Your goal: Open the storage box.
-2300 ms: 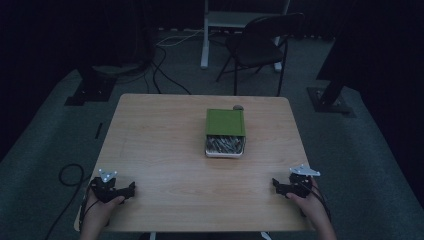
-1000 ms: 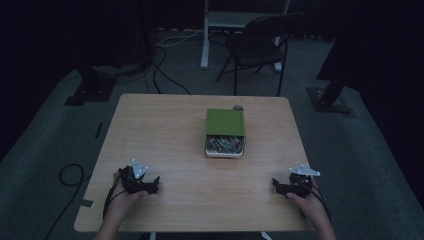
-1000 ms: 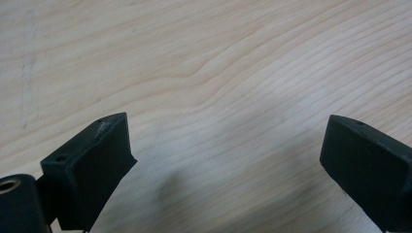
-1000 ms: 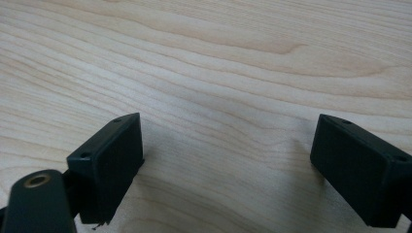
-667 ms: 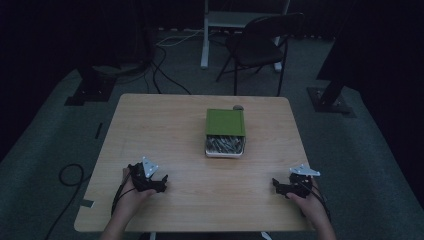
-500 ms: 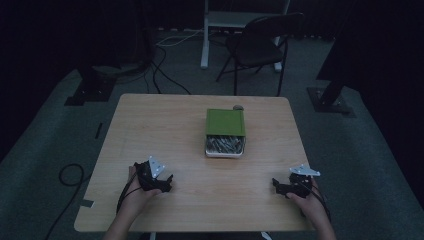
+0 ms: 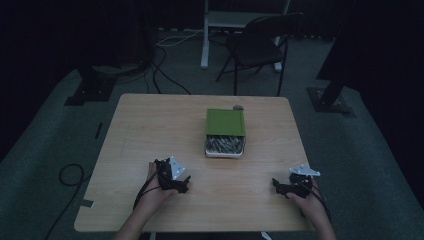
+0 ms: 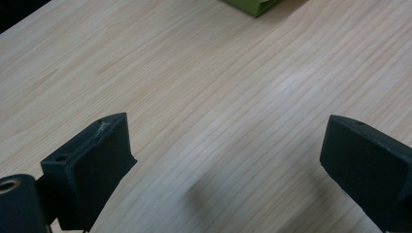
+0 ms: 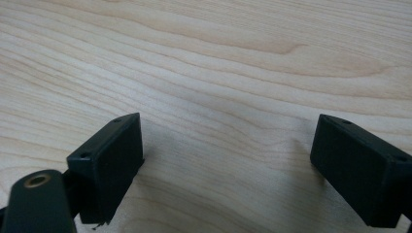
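A green box with its tray slid out toward me lies at the middle of the wooden table; the tray holds several grey metal pieces. My left gripper hovers near the front edge, left of the box and pointing toward it, jaws wide apart over bare wood. A corner of the green box shows at the top of the left gripper view. My right gripper rests at the front right, open, with only wood between its jaws.
A small dark round object sits just behind the box. Beyond the table stand a dark chair and a white stand; cables trail over the grey carpet.
My left gripper has moved right and a little forward along the front of the table, toward the box. The right gripper has stayed put.
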Action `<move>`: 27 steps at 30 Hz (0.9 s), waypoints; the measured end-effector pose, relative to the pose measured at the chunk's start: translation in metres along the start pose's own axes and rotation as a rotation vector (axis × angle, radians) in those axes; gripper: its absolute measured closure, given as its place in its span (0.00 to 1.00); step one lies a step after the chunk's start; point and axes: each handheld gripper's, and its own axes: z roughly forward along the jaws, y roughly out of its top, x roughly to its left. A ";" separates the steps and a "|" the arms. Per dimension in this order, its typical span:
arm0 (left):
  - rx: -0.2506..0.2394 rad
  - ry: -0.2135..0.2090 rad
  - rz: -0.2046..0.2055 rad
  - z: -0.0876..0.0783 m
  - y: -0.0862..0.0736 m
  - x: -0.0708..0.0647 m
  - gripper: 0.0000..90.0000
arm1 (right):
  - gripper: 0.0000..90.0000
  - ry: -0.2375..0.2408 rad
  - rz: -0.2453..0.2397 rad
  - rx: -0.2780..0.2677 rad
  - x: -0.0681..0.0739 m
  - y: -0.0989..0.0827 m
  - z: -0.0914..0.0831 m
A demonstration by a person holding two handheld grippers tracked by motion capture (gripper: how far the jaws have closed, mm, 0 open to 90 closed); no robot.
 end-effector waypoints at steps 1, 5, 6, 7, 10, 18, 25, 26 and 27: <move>0.000 0.000 0.000 0.000 0.000 0.000 0.06 | 0.13 0.000 0.000 0.000 0.000 0.000 0.000; -0.006 -0.013 0.042 0.005 0.008 -0.009 0.06 | 0.13 0.000 0.000 0.000 0.000 0.000 0.000; -0.010 -0.016 0.054 0.006 0.011 -0.011 0.06 | 0.13 0.000 0.000 0.000 0.000 0.000 0.000; -0.011 -0.017 0.059 0.007 0.012 -0.012 0.06 | 0.13 0.000 0.000 0.000 0.000 0.000 0.000; -0.021 -0.020 0.086 0.010 0.018 -0.017 0.06 | 0.13 0.000 0.000 0.000 0.000 0.000 0.000; -0.056 -0.030 0.179 0.015 0.033 -0.032 0.06 | 0.13 0.001 -0.001 -0.001 0.000 0.000 0.000; -0.083 -0.043 0.258 0.020 0.044 -0.047 0.06 | 0.13 0.002 -0.003 -0.001 0.000 0.000 0.000; -0.107 -0.049 0.285 0.020 0.047 -0.050 0.06 | 0.13 0.002 -0.002 -0.001 0.000 0.000 0.000; -0.107 -0.049 0.285 0.020 0.047 -0.050 0.06 | 0.13 0.002 -0.002 -0.001 0.000 0.000 0.000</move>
